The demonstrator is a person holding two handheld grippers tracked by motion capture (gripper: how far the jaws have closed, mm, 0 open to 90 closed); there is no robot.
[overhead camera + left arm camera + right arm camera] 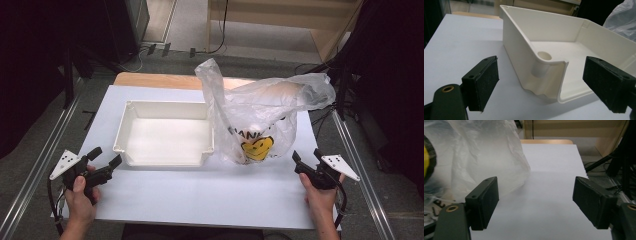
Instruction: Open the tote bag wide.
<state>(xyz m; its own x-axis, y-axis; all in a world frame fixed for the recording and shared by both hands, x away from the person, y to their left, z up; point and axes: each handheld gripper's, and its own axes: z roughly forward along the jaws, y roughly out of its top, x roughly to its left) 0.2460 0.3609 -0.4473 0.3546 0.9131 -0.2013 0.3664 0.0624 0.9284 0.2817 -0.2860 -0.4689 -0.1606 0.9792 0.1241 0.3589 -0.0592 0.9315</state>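
A white rectangular plastic tub (167, 134) sits empty on the white table top (200, 195). To its right stands a clear plastic bag (260, 112) with a yellow smiley face printed on it. My left gripper (105, 157) is open near the tub's front left corner (544, 56), and that corner lies between the jaws with nothing touching the pads. At the bag's lower right my right gripper (306, 156) is open too. The bag (474, 157) is just left of its left pad (484, 202), and bare table lies between the jaws.
A wooden board edge (160, 80) shows behind the white top. Metal rails (40, 170) run along both sides of the table. Dark stands and cables (350, 85) crowd the far right. White surface stretches between my two hands.
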